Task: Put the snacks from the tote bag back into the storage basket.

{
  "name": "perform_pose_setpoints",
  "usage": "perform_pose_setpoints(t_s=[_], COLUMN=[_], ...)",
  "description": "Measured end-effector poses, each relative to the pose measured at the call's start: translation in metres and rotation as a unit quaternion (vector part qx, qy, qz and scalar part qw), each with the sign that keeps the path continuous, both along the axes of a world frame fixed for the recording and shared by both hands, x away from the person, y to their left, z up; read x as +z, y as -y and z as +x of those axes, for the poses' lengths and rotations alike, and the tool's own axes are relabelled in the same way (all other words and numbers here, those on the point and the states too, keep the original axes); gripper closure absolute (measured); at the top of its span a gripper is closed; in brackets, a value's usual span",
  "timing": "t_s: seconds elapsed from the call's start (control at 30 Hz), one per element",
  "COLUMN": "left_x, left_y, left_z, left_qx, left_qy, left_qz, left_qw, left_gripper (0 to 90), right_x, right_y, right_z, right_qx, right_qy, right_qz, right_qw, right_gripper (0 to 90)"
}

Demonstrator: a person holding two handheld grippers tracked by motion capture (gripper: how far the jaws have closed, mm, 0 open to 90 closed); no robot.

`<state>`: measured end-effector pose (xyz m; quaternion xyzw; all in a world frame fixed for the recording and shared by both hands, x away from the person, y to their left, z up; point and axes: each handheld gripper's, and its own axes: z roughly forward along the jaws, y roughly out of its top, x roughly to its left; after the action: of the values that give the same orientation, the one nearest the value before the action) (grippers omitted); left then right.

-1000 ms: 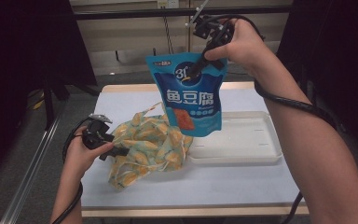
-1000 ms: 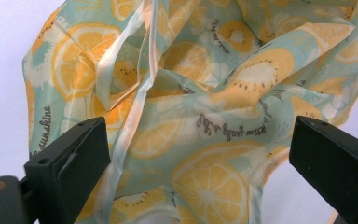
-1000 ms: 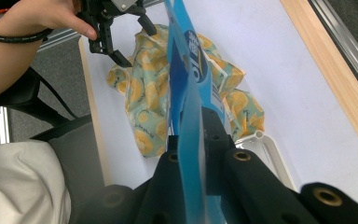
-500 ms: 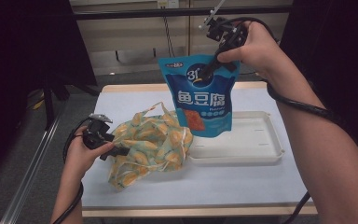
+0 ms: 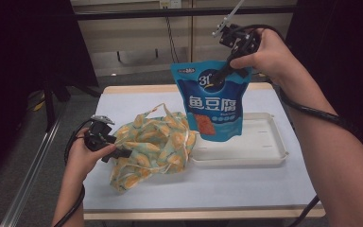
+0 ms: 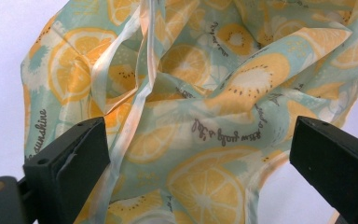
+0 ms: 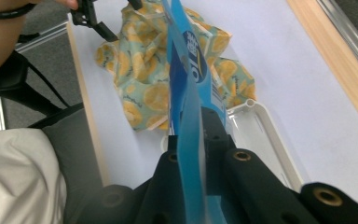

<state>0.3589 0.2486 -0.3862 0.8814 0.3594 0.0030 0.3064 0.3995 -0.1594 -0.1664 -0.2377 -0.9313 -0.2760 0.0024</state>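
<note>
Blue snack pouch (image 5: 214,100) up in the air, fruit-print bag (image 5: 153,145) slumped on the desk (image 5: 274,182).

Right hand-held gripper (image 5: 219,78) clamped on the pouch's top edge, pouch hanging upright over the left end of the white tray (image 5: 260,147), btw its lower left corner overlaps the bag from the high view. Pouch seen edge-on in the right gripper view, so print mostly unreadable there. Left hand-held gripper (image 5: 123,153) at the bag's left side, jaws wide apart w/ printed fabric lying between, no pinch visible. Jaw tips partly buried in folds from above, bag opening hard to make out, inside hidden.
</note>
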Motion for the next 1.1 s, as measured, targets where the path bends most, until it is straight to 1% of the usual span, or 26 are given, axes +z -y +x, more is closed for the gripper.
perform_pose_setpoints(t_s=[0.03,0.1,0.13,0.17,0.2,0.23,0.33,0.37,0.4,0.43,0.5,0.63,0.67,0.73,0.8,0.83,0.87,0.9,1.0,1.03,1.1], left_x=[0.000,0.000,0.000,0.000,0.000,0.000,-0.001,-0.001,-0.001,0.000,0.001,0.001,0.000,0.000,0.000,0.000,0.000,0.000,0.000,0.000,0.000], left_y=[0.000,0.000,0.000,0.000,0.000,-0.001,-0.001,-0.001,-0.002,-0.001,-0.002,-0.002,-0.002,-0.001,-0.001,-0.001,-0.001,-0.001,0.000,0.000,-0.001], left_z=[0.000,0.000,0.000,0.000,0.000,0.000,0.001,0.001,0.001,0.000,0.001,0.001,0.001,0.001,0.000,0.000,0.000,0.000,0.000,0.000,-0.001], left_qx=[0.000,0.002,0.002,0.007,0.007,0.004,0.004,0.004,0.004,0.006,0.001,-0.002,-0.002,-0.002,-0.001,-0.001,0.003,0.003,0.004,0.004,0.005], left_qy=[0.000,0.001,0.001,0.002,0.001,0.001,0.000,0.000,0.000,0.001,0.001,0.003,0.002,0.003,0.001,0.002,0.002,0.002,0.002,0.003,0.003], left_qz=[-0.001,-0.002,-0.001,-0.006,-0.005,-0.003,-0.004,-0.003,-0.003,-0.005,-0.001,0.002,0.000,0.000,0.003,0.004,0.000,-0.002,-0.003,-0.002,-0.002], left_qw=[1.0000,1.0000,1.0000,1.0000,1.0000,1.0000,1.0000,1.0000,1.0000,1.0000,1.0000,1.0000,1.0000,1.0000,1.0000,1.0000,1.0000,1.0000,1.0000,1.0000,1.0000], left_gripper=[4.4,4.4,4.4,4.4,4.4,4.4,4.4,4.4,4.4,4.4,4.4,4.4,4.4,4.4,4.4,4.4,4.5,4.4,4.4,4.4,4.4], right_x=[-0.001,-0.003,-0.004,-0.005,-0.006,-0.008,-0.011,-0.012,-0.013,-0.014,-0.016,-0.020,-0.021,-0.023,-0.026,-0.026,-0.028,-0.029,-0.033,-0.034,-0.036], right_y=[0.001,0.003,0.004,0.005,0.006,0.007,0.009,0.009,0.010,0.011,0.012,0.014,0.015,0.017,0.019,0.020,0.021,0.022,0.023,0.023,0.024], right_z=[0.000,0.000,-0.001,-0.001,-0.001,-0.001,-0.001,-0.001,-0.001,-0.001,-0.001,-0.001,-0.002,-0.002,-0.002,-0.003,-0.003,-0.003,-0.004,-0.004,-0.004], right_qx=[0.002,-0.002,-0.001,0.000,-0.003,-0.001,-0.003,-0.006,-0.002,-0.004,0.003,-0.003,0.001,-0.002,0.002,-0.004,0.001,-0.001,-0.003,0.000,-0.004], right_qy=[-0.005,0.000,-0.004,-0.003,-0.001,-0.004,-0.006,-0.003,-0.008,-0.003,-0.006,-0.002,-0.009,-0.005,-0.005,-0.006,-0.008,-0.009,-0.013,-0.013,-0.014], right_qz=[0.002,0.002,0.004,0.003,0.003,0.004,0.003,0.003,0.006,0.004,0.008,0.004,0.007,0.005,0.007,0.006,0.007,0.004,0.001,0.002,0.005], right_qw=[1.0000,1.0000,1.0000,1.0000,1.0000,1.0000,1.0000,1.0000,1.0000,1.0000,0.9999,1.0000,0.9999,1.0000,1.0000,1.0000,0.9999,1.0000,0.9999,0.9999,0.9999], right_gripper=[90.0,90.0,90.0,90.0,90.0,90.0,90.0,90.0,90.0,90.0,90.0,90.0,90.0,90.0,90.0,90.0,90.0,90.0,90.0,90.0,90.0])
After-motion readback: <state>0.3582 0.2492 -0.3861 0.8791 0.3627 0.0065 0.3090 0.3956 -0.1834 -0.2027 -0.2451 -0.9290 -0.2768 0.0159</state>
